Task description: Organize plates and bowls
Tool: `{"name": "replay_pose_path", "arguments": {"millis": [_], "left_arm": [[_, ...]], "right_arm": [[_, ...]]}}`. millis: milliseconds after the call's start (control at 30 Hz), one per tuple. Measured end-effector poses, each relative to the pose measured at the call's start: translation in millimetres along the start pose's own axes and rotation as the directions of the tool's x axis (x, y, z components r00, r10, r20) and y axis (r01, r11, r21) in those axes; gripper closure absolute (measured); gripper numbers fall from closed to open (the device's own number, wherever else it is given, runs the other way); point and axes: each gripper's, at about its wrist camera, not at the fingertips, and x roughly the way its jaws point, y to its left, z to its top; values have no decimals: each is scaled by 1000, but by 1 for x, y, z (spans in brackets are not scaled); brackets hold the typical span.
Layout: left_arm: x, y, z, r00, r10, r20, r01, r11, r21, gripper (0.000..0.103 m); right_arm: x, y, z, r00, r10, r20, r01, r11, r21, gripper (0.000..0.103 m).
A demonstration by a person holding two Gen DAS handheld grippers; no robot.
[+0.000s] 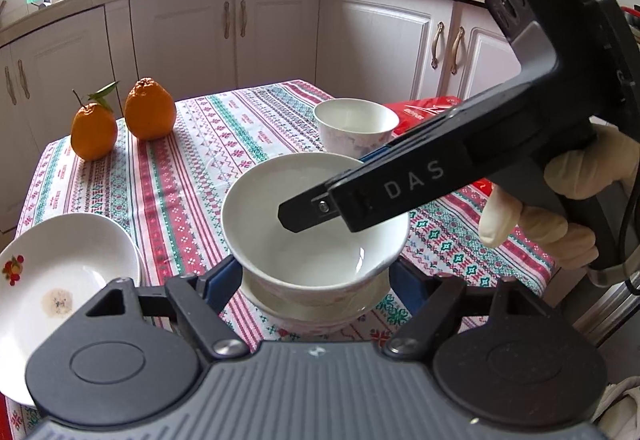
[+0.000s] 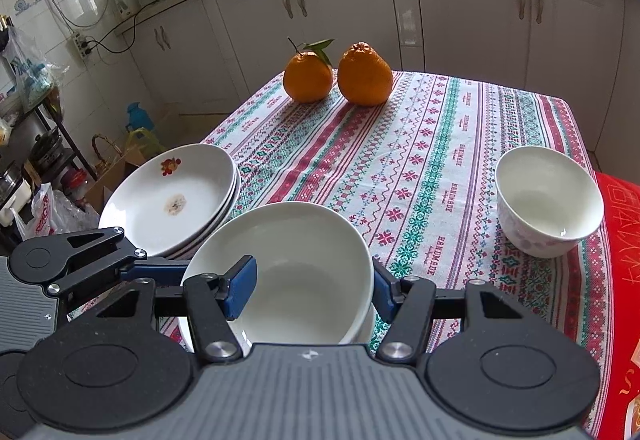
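A white bowl [image 1: 304, 236] sits stacked in other bowls [image 1: 316, 314] near the table's front edge. My left gripper [image 1: 316, 280] is open, its blue pads [image 1: 218, 280] on either side of the stack, apart from it. My right gripper [image 2: 312, 288] straddles the top bowl [image 2: 296, 280]: one blue finger [image 2: 240, 288] is inside it, the other outside its rim. In the left wrist view the right gripper's finger [image 1: 316, 210] reaches into the bowl. A stack of white plates [image 2: 172, 196] lies to the left. A smaller patterned bowl [image 2: 548, 200] stands alone to the right.
Two oranges [image 2: 340, 74] stand at the far side of the patterned tablecloth [image 2: 420, 160]. A red packet [image 2: 624, 240] lies at the right edge. Kitchen cabinets [image 1: 240, 36] and a cluttered counter lie beyond the table.
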Motion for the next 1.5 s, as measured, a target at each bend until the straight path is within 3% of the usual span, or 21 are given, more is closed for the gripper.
{"name": "replay_pose_path", "arguments": {"millis": [633,1000,1033,1100,1133,1300,1500], "left_arm": [[5,3,-2,1000,-7,-21,7,1000,-6,23],[5,2,-4,1000,-15,-13,15,1000,0,20],[5,2,-5,1000,-14,-14,14,1000,3,19],[4,1,-6,1000,-11,-14,11,1000,11,13],[3,1,-6,1000,-13,-12,13,1000,15,13],[-4,1,-8,999,-40,-14,41,999,17,10],[-18,2,-5,998,-70,-10,70,997,27,6]], "right_arm": [[8,9,-5,999,-49,-10,48,997,-67,37],[11,16,-8,995,-96,-4,95,988,-125,31],[10,17,-9,995,-96,-3,95,987,-128,30],[9,19,-10,995,-101,2,101,986,-132,15],[8,20,-11,994,-105,10,106,985,-136,13],[2,22,-15,994,-104,28,107,985,-134,3],[-12,20,-18,992,-102,69,109,988,-108,0]]}}
